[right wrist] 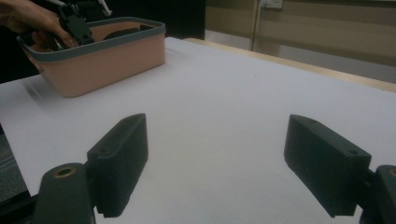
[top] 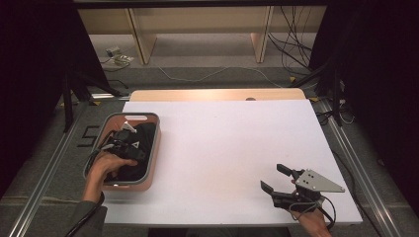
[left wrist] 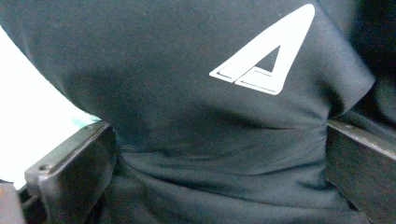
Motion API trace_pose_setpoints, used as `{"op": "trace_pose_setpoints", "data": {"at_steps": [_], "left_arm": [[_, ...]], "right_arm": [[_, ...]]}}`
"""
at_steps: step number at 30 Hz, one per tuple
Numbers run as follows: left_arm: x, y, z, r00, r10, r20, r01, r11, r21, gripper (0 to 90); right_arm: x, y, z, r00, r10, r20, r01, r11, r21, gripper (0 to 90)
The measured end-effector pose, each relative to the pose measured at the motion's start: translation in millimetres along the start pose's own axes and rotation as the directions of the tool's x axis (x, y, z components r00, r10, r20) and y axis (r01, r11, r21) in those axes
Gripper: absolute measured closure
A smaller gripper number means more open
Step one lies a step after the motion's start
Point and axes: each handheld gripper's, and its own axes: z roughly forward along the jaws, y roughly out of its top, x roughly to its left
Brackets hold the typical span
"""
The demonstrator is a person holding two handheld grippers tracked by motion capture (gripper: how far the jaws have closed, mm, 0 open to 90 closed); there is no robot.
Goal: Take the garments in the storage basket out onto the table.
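Note:
A black garment [top: 144, 134] with a white triangular logo [left wrist: 271, 56] lies bunched in a pink basket with a grey rim [top: 156, 143] at the table's left. My left gripper [top: 129, 144] reaches down into the basket. Its jaws stand wide apart with the black cloth [left wrist: 163, 70] bulging and creased between them, and its midpoint [left wrist: 219, 158] is on the fabric. My right gripper [top: 276, 178] rests open near the table's front right corner with nothing between its jaws [right wrist: 217, 163]. From there the basket [right wrist: 107, 60] and the other hand's gripper [right wrist: 74, 23] show far off.
A white sheet [top: 232, 148] covers the table, with a wooden strip [top: 217, 95] along the far edge. Beyond it, cables [top: 291, 49] and shelf legs stand on the floor. Metal rails [top: 44, 173] run along both sides of the table.

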Motion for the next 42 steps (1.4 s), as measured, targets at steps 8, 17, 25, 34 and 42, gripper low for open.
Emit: {"op": "trace_pose_setpoints", "data": {"at_steps": [8,17,25,34,42], "left_arm": [[13.7,-3.4,-8.3,0.9987,-0.044,0.027,0.047,0.9932,-0.107,34.1],[16.3,-3.7,-14.1,0.9993,-0.037,0.001,0.037,0.9838,-0.175,65.7],[32.2,-8.4,-20.6,0.9846,-0.104,0.140,0.136,0.9602,-0.244,69.9],[40.7,-11.2,-43.6,0.9566,-0.127,0.262,0.214,0.9173,-0.336,71.6],[49.0,-16.1,-65.8,0.9255,-0.108,0.363,0.264,0.8711,-0.414,71.7]], "right_arm": [[0.0,0.1,-1.0,1.0000,-0.008,0.004,0.008,1.000,0.001,23.1],[0.2,0.4,-1.0,1.0000,-0.006,0.005,0.006,1.000,0.002,24.2],[-0.9,1.0,-1.2,1.0000,-0.004,0.007,0.004,1.000,0.000,24.8],[-1.4,1.0,-1.3,1.0000,-0.001,0.005,0.001,1.000,-0.010,25.0],[-1.3,1.3,-2.2,1.0000,-0.001,0.008,0.001,1.000,-0.007,25.0]]}}
